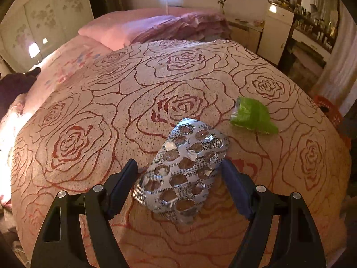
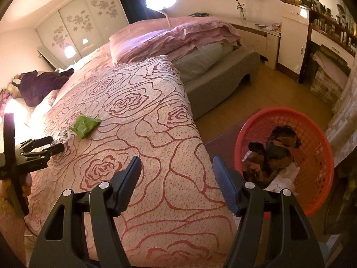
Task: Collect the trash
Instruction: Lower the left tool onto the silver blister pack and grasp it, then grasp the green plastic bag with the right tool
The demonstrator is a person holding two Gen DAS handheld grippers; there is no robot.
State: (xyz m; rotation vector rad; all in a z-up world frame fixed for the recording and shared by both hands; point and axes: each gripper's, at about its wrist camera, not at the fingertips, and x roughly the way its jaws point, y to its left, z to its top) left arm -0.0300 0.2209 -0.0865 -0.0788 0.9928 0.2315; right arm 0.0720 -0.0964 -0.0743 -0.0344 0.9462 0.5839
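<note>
- Left wrist view: the left gripper (image 1: 178,174) hangs over the bed (image 1: 89,102) with its jaws released and wide, and the empty blister pack (image 1: 181,175) lies between them on the rose-patterned bedspread.
- The long axis of the pack runs from the near left corner toward the far right, so it lies at a slant across the gap and not square to the jaws.
- The right jaw seems to stand just beside the pack's far right edge, perhaps touching it; the left jaw is a little apart from the near left edge. No pad presses the foil, as far as I can see.
- I judge that closing here would catch the pack across its short side, but the foil is thin and flat on soft cloth, so the jaws may need to go lower first.
- Farther on the bed, beyond the pack and to the right, lies a green wrapper (image 1: 252,118), well apart from both jaws.
- Right wrist view: the right gripper (image 2: 177,183) is also open and holds nothing, over the near corner of the bed; the left gripper is clearly nearer to both pieces.
- On the floor to the right stands the red basket (image 2: 316,138) with some dark things already inside.
</note>
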